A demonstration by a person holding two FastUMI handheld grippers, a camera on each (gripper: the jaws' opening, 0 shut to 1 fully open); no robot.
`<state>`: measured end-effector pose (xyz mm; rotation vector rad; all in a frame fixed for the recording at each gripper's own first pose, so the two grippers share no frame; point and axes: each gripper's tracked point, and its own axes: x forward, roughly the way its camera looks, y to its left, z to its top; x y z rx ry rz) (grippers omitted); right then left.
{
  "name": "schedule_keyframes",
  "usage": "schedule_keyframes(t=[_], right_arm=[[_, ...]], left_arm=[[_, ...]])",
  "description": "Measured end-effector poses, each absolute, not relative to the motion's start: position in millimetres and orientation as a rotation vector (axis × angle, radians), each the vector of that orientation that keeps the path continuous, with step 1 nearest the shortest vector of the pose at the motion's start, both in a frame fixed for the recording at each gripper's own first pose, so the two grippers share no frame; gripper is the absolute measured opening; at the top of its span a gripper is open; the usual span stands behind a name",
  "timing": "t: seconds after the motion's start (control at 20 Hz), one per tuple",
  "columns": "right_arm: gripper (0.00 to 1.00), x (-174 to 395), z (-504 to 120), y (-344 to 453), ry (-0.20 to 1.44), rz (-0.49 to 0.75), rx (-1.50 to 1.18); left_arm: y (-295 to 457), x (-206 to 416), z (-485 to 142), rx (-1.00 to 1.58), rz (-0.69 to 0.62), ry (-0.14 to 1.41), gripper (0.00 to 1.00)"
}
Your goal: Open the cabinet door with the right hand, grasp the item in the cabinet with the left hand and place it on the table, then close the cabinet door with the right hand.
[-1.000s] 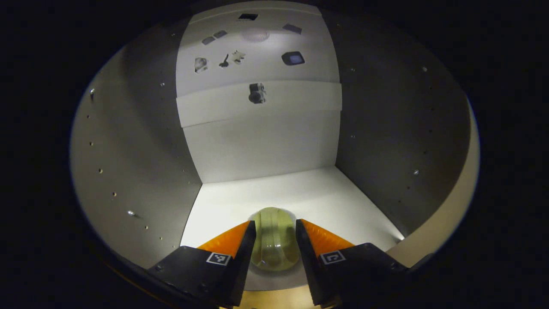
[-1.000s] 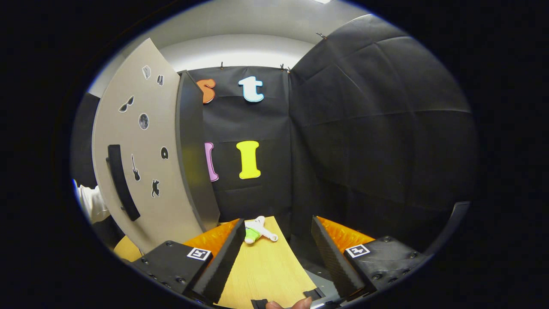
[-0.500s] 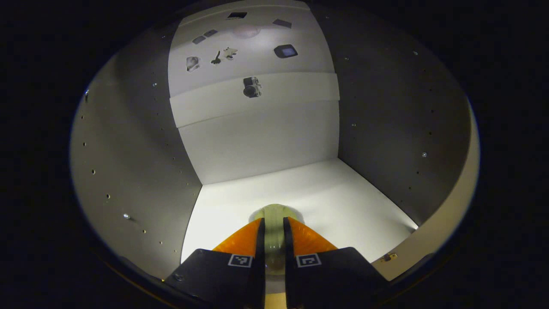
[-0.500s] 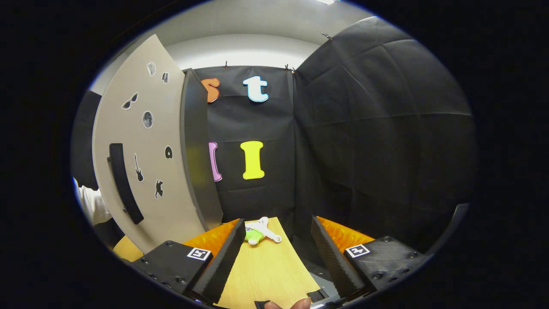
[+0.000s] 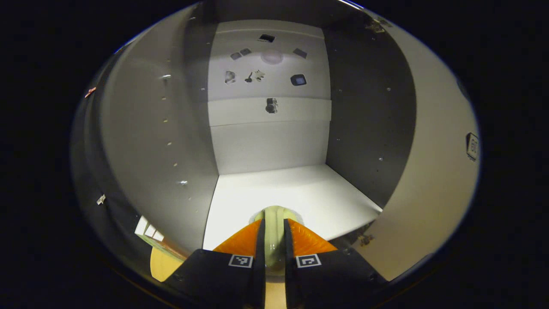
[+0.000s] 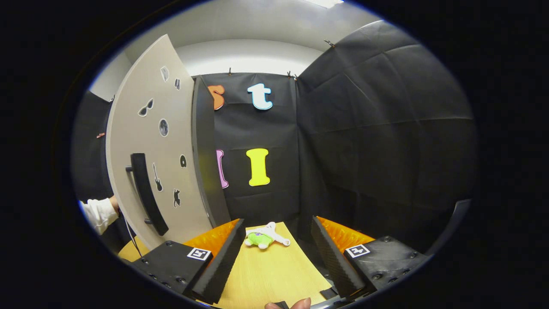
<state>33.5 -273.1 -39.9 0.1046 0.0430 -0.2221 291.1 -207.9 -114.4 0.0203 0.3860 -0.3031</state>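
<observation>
Two grippers are at work around a pale grey cabinet (image 5: 266, 141) in a black-draped booth. In the left gripper view we look straight into the cabinet, and the left gripper (image 5: 272, 240) sits at its front edge, its fingers pressed in on either side of a pale yellow-green rounded item (image 5: 273, 234). The item is squeezed narrow between them, just above the front of the white cabinet floor (image 5: 300, 189). Small dark stickers (image 5: 266, 77) dot the cabinet's back wall, well behind the item. The inner face of the open cabinet door (image 5: 429, 171) stands to the right of the opening.

In the right gripper view we see the outer face of the cabinet door (image 6: 158, 163), swung open, with a dark bar handle (image 6: 148, 199) on it. The right gripper (image 6: 278, 249) hangs near the door's right edge, apart from the door, its fingers spread wide and gripping nothing. Between its fingers, farther off on the wooden table (image 6: 270, 274), lies a small green and white toy (image 6: 263, 238). A white sleeve (image 6: 99, 213) shows just left of the door.
</observation>
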Motion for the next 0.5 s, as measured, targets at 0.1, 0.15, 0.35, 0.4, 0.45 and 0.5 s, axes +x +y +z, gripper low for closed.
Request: schedule_keyframes(t=[0.1,0.15,0.35,0.4,0.45,0.5], right_arm=[[0.98,30.5,-31.8,-262.6,0.026,-0.22,0.09],[0.98,29.7,-28.0,-256.8,0.016,-0.221,0.086],[0.98,26.9,-21.5,-236.1,0.0,-0.223,0.072],[0.98,26.0,-20.7,-231.3,-0.001,-0.221,0.069],[0.98,26.0,-19.4,-226.6,-0.004,-0.224,0.067],[0.98,25.5,-18.3,-224.4,-0.008,-0.227,0.066]], left_arm=[[-195.3,266.5,-107.8,0.012,-0.304,0.358,0.22],[-189.6,253.8,-104.9,0.012,-0.303,0.346,0.22],[-174.1,209.5,-101.8,0.004,-0.303,0.311,0.22],[-171.7,200.1,-103.3,0.002,-0.301,0.304,0.22],[-169.4,190.6,-105.5,0.005,-0.296,0.299,0.22],[-168.1,181.8,-109.0,0.005,-0.292,0.293,0.22]])
